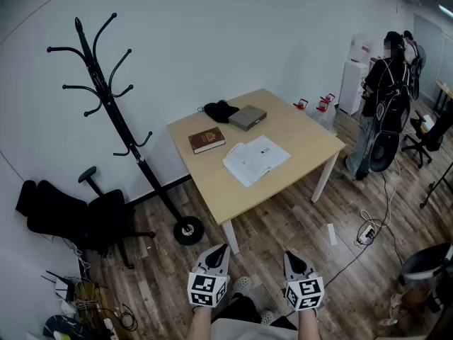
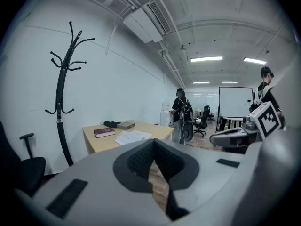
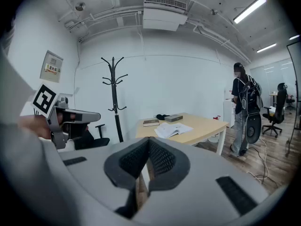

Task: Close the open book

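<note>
Task not started, judging by the layout. The open book (image 1: 256,159) lies flat, pages up, on the tabletop (image 1: 301,129), close to the near edge. Both claws are well apart from it, still over the floor.

Risks from here:
- The book sits near the tabletop edge, so a sideways shove instead of a lift under one cover would likely slide it off.
- The pages look thin and loose. A claw tip dragged across them could crease or tear them, or flip only some sheets and leave the book half open.
- A closed red book (image 1: 207,139) lies just beside the open one. A grey box (image 1: 247,117) and a black cloth (image 1: 221,110) sit further back. A wide sweep could knock the red book.
- The coat stand (image 1: 113,112) has its base (image 1: 188,229) near the table leg, left of the walk-in path. Clipping it is possible.

Pose: the left claw (image 1: 220,248) and right claw (image 1: 291,256) are held low in front of the person's body. They sit side by side, pointing forward at the table and tipped slightly down, marker cubes facing up. Left claw jaws are together with nothing between them, and the right claw is the same, closed and empty. Pinching a cover would probably need the jaws opened first.
</note>
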Tool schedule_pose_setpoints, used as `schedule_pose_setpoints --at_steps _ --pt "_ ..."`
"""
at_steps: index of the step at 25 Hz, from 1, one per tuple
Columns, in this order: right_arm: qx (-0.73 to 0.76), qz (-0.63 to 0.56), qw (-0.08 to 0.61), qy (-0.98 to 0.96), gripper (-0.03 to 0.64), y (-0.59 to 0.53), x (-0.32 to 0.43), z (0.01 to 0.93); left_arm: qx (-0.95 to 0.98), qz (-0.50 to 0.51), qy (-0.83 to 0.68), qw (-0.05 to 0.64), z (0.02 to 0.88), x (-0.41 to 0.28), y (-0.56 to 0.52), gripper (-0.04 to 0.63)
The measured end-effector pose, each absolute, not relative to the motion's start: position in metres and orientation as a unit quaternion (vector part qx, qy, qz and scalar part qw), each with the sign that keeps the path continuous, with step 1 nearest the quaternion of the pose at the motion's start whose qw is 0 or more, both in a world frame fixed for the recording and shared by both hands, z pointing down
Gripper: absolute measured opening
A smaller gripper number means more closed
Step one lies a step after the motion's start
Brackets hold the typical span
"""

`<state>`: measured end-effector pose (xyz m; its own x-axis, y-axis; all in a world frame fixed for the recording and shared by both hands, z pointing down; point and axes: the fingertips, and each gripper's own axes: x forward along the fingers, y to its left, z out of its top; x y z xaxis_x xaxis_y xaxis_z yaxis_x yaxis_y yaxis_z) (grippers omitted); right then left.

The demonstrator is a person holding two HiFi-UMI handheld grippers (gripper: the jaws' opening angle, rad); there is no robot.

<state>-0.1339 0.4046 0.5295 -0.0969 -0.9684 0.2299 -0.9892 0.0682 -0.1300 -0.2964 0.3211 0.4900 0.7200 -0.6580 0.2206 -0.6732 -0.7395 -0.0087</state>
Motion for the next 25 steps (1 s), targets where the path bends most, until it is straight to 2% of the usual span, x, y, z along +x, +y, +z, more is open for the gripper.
schedule_pose_setpoints --at_steps 11,17,19,20,22,25 --pt "0.679 0.130 0.038 -0.721 0.006 0.414 -0.127 0.529 0.917 0.129 -0.373 0.053 0.511 -0.298 0.326 0.021" --pt "0.681 0.139 0.001 -0.719 0.009 0.418 -0.122 0.527 0.927 0.105 -0.355 0.064 0.508 -0.290 0.331 0.026" --pt "0.673 0.135 0.008 -0.727 0.077 0.418 -0.123 0.526 0.928 0.105 -0.352 0.062 0.506 -0.287 0.331 0.037" --pt "0.669 0.134 0.014 -0.731 0.120 0.417 -0.124 0.525 0.928 0.106 -0.352 0.063 0.505 -0.285 0.331 0.071" --pt "0.664 0.135 0.015 -0.735 0.138 0.417 -0.124 0.526 0.927 0.110 -0.352 0.065 0.506 -0.285 0.332 0.135" --pt "0.662 0.143 -0.003 -0.736 0.170 0.419 -0.121 0.528 0.927 0.116 -0.352 0.064 0.509 -0.285 0.336 0.164"
